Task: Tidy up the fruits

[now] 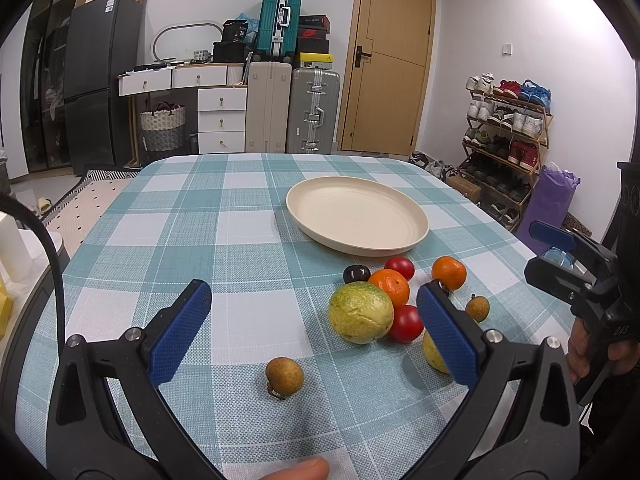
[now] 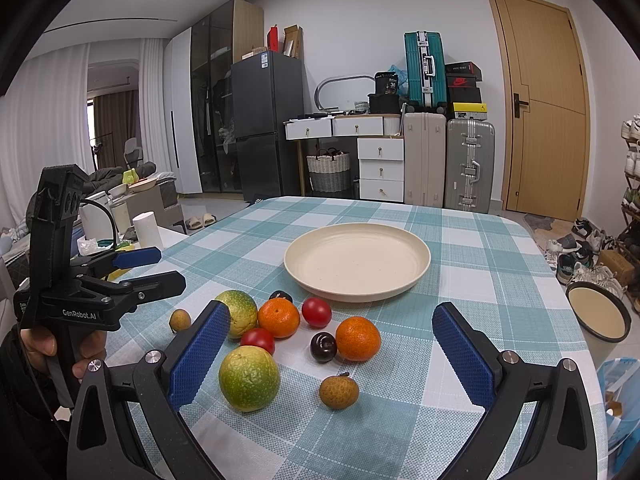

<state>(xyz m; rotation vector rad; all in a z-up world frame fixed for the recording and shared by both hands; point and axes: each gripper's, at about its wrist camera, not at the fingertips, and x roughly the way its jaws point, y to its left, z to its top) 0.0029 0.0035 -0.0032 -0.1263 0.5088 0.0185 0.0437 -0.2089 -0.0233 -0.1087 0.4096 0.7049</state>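
A cream plate point(image 1: 357, 215) point(image 2: 357, 258) lies empty on the checked table. Before it lie loose fruits: two green-yellow citrus point(image 2: 249, 378) point(image 2: 239, 312) point(image 1: 361, 313), two oranges point(image 2: 357, 338) point(image 2: 279, 317) point(image 1: 449, 272), two red tomatoes point(image 2: 316, 312) point(image 2: 258, 340) point(image 1: 405, 323), dark plums point(image 2: 323, 347) point(image 1: 356, 274) and small brown longans point(image 2: 339, 391) point(image 1: 284, 376) point(image 2: 179, 319). My left gripper point(image 1: 314, 300) is open and empty, above the table left of the fruits. My right gripper point(image 2: 332, 322) is open and empty, with the fruit pile in front of its fingers.
The right gripper shows at the right edge of the left wrist view point(image 1: 576, 272); the left gripper shows at the left of the right wrist view point(image 2: 132, 276). A bowl point(image 2: 598, 312) stands beyond the table's right edge. Suitcases, drawers and a shoe rack point(image 1: 508, 140) stand behind.
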